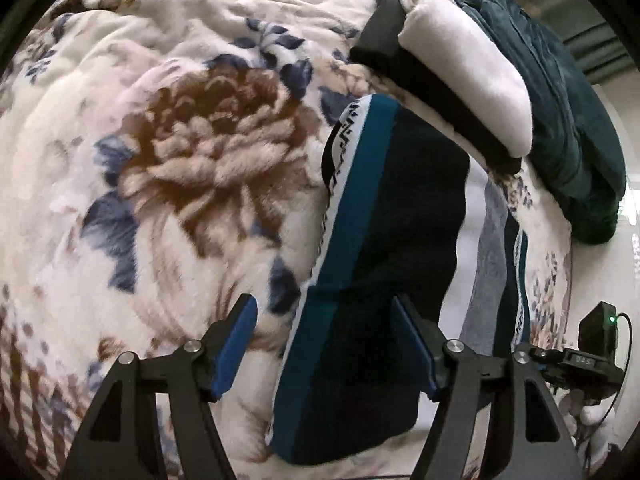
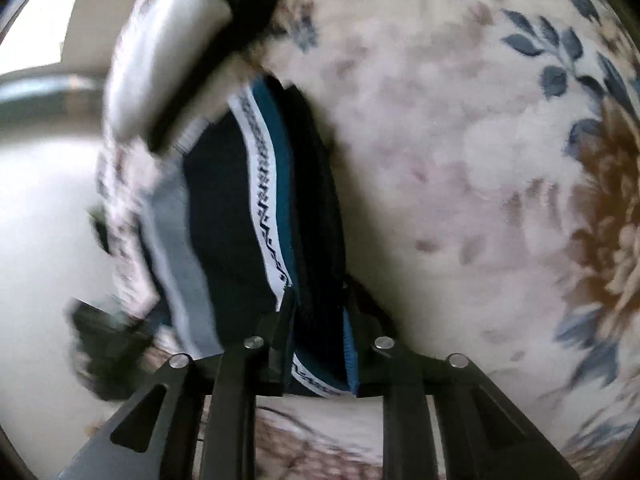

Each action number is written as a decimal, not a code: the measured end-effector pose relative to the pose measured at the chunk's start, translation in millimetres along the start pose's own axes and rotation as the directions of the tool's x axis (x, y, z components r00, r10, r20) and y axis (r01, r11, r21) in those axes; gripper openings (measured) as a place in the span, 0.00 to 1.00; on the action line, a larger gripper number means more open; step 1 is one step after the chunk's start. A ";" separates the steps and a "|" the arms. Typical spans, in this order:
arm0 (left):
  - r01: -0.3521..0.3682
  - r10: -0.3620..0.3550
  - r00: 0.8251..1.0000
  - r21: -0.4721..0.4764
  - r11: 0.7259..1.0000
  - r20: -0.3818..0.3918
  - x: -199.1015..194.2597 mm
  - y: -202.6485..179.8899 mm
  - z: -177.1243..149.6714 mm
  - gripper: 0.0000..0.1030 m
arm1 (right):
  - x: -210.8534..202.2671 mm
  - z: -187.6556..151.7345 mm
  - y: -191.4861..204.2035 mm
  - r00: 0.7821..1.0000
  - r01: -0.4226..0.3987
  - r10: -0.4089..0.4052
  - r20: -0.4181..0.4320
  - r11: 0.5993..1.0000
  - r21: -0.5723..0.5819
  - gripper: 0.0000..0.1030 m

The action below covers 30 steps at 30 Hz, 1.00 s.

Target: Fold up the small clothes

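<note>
Blurred fabric fills your right wrist view, so edges by the briefs [image 2: 240, 216] are hard to read. Those briefs are dark navy with a teal band and a white patterned waistband, lying folded on the blanket [image 1: 160, 140]. Your right gripper [image 2: 318, 344] is clamped on their near edge; your left gripper [image 1: 324, 344] stands apart over them. Beyond the briefs lie white and black folded clothes [image 1: 460, 80] and a teal garment [image 1: 568, 120].

L tool [image 1: 325, 344] open over dark briefs [image 1: 376, 280] on blanket [image 1: 160, 120].
</note>
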<state>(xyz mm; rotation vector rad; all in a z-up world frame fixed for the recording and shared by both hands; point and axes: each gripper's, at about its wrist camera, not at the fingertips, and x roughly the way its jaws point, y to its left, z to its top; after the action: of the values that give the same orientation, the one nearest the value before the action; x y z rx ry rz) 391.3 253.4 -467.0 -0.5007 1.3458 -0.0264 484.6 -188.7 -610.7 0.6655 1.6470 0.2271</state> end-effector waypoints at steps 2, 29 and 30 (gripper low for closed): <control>-0.003 0.003 1.000 -0.024 1.000 0.006 -7.9 3.0 -11.9 0.65 | 0.0 -2.9 -3.6 1.000 0.006 -0.006 -0.002 1.000 0.020 0.39; 0.203 -0.232 0.972 -0.567 0.799 0.020 5.9 54.8 -102.2 0.41 | 13.7 -65.1 -5.9 0.998 -0.025 0.034 -0.058 0.988 0.152 0.29; 0.182 -0.203 0.979 -0.529 0.829 0.019 -5.1 49.8 -97.9 0.49 | -7.5 -60.0 8.7 1.000 0.016 -0.014 -0.022 0.997 0.077 0.31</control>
<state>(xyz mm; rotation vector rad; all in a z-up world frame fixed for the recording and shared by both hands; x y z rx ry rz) 285.5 267.2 -493.4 -1.1118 1.3296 0.1768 430.2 -172.5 -588.1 0.7107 1.6879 0.1610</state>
